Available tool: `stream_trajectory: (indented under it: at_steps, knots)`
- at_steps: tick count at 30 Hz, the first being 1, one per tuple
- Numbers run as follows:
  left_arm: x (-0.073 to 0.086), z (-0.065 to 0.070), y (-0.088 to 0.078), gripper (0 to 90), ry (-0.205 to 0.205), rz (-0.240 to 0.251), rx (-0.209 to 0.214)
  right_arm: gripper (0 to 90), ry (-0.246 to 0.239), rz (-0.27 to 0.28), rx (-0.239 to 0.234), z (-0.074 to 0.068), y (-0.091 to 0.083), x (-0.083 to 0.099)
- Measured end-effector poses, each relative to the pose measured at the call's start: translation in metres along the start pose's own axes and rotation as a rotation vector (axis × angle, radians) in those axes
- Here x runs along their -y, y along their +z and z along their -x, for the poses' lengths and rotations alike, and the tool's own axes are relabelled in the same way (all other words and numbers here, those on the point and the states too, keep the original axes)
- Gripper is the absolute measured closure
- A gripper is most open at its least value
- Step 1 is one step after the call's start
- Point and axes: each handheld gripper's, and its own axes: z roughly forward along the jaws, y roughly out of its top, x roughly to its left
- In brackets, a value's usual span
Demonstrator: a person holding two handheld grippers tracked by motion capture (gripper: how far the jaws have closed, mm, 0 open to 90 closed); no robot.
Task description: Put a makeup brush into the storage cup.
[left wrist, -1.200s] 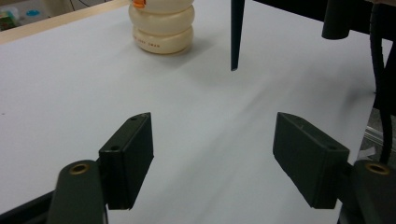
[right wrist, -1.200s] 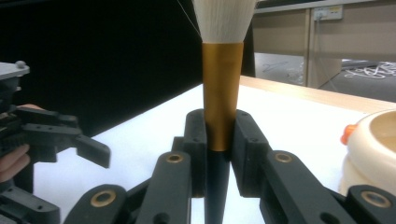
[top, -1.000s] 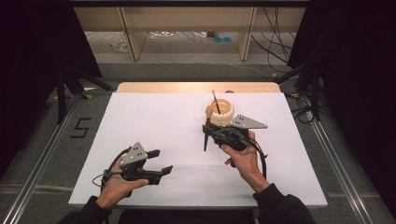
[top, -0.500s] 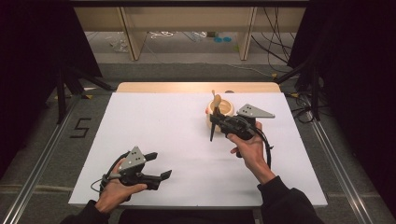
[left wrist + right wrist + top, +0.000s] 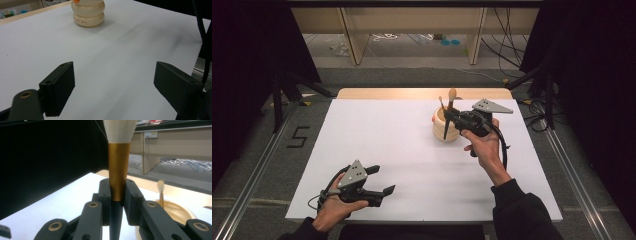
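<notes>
Since a second ago the right gripper point(image 5: 451, 116) has carried the makeup brush point(image 5: 118, 167) up and further back over the cream holder point(image 5: 445, 128) on the table point(image 5: 377, 130), while the left gripper point(image 5: 379, 181) has just spread its fingers point(image 5: 58, 88) wider over bare table. Right fingers point(image 5: 105, 195) pinch the brush at its gold ferrule, bristles up. It looks light and stiff with a slim, smooth, tapering handle, likely to slip or swing; the ferrule seems the surest hold.
</notes>
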Motion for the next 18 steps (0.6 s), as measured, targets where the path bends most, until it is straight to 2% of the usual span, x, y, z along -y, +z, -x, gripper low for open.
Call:
stream_trajectory:
  at_steps: [5, 8, 18]
  knots:
    - [0.002, -0.001, 0.000, 16.9, -0.006, -0.006, -0.005, 77.8, -0.003, -0.011, 0.021, 0.005, 0.004, -0.005]
    - [0.001, -0.003, -0.001, 16.9, 0.019, -0.004, -0.008, 77.8, 0.003, -0.012, 0.033, 0.009, 0.007, -0.007]
    - [0.002, -0.002, -0.001, 16.9, 0.015, -0.006, -0.009, 77.8, 0.018, -0.009, 0.061, 0.021, 0.014, -0.014]
